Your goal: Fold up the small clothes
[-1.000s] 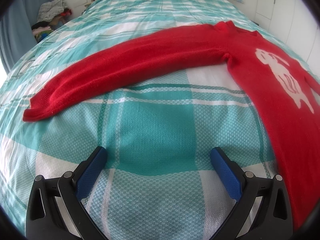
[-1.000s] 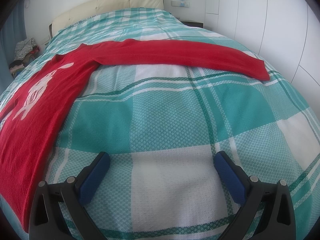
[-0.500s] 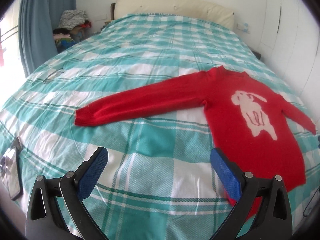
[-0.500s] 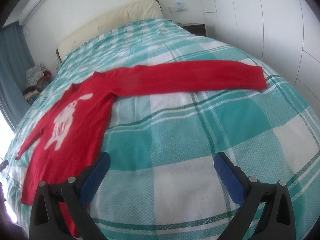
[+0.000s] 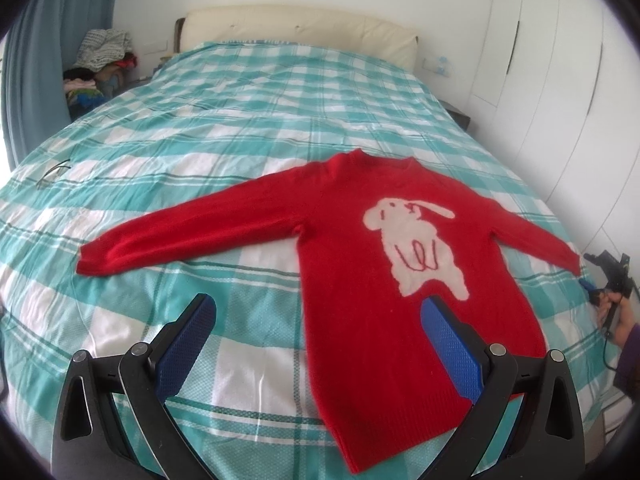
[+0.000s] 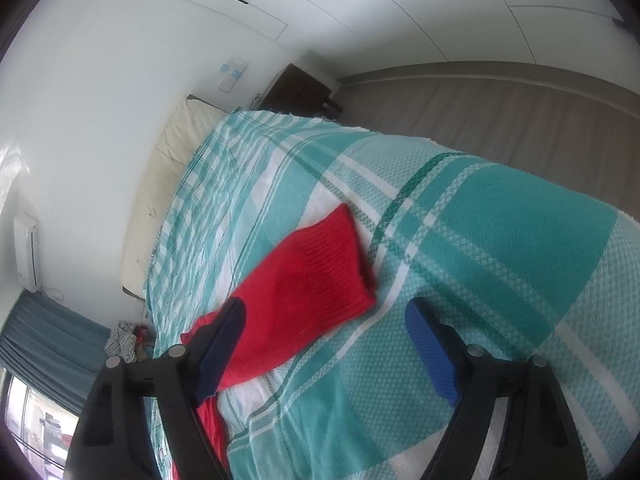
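Red rabbit sweater (image 5: 360, 280) spread flat, face up, sleeves out on checked bedspread (image 5: 200, 140), prepped for folding. Left gripper (image 5: 320, 340) spread wide, empty, hovering near hem. Right gripper (image 6: 324, 344) spread too, lined up on right sleeve cuff (image 6: 332, 264), likely first fold.

The sweater (image 5: 360, 280) lies flat on the bed (image 5: 200, 140), sleeves spread sideways; probably a clothes pile (image 5: 100, 64) left of the headboard (image 5: 300, 32).

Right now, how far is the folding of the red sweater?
Done: the sweater lies spread flat on the bed, both sleeves out, picture side up. In hand: nothing; the left gripper is open above the hem, and the right gripper is open near the cuff. Left: every fold, as no part is folded yet.
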### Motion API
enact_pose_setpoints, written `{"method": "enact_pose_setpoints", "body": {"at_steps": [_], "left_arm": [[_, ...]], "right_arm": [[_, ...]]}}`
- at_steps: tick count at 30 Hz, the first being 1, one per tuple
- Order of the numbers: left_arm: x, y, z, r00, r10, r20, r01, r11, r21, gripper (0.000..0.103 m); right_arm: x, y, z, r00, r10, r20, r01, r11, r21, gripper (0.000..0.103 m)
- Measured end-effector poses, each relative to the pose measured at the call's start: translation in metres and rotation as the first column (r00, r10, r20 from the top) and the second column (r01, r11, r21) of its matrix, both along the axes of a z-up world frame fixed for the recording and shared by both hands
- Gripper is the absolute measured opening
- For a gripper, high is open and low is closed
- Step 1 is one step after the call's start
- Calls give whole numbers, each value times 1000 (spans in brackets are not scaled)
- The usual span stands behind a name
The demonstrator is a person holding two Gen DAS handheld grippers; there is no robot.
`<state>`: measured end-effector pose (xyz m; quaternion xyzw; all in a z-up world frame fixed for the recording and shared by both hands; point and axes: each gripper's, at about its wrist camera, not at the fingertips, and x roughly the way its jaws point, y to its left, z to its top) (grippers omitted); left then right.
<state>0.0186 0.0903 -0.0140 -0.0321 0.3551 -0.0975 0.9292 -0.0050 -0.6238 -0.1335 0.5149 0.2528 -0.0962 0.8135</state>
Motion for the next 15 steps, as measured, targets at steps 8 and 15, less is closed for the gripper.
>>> {"method": "enact_pose_setpoints", "body": {"at_steps": [8, 15], "left_arm": [[1, 4, -9, 999, 26, -28, -26, 1000, 2, 102], [1, 6, -20, 997, 37, -64, -36, 999, 21, 102]], "right_arm": [[30, -11, -13, 999, 47, -5, -46, 997, 64, 56], [46, -16, -13, 991, 61, -118, -62, 998, -11, 4]]}}
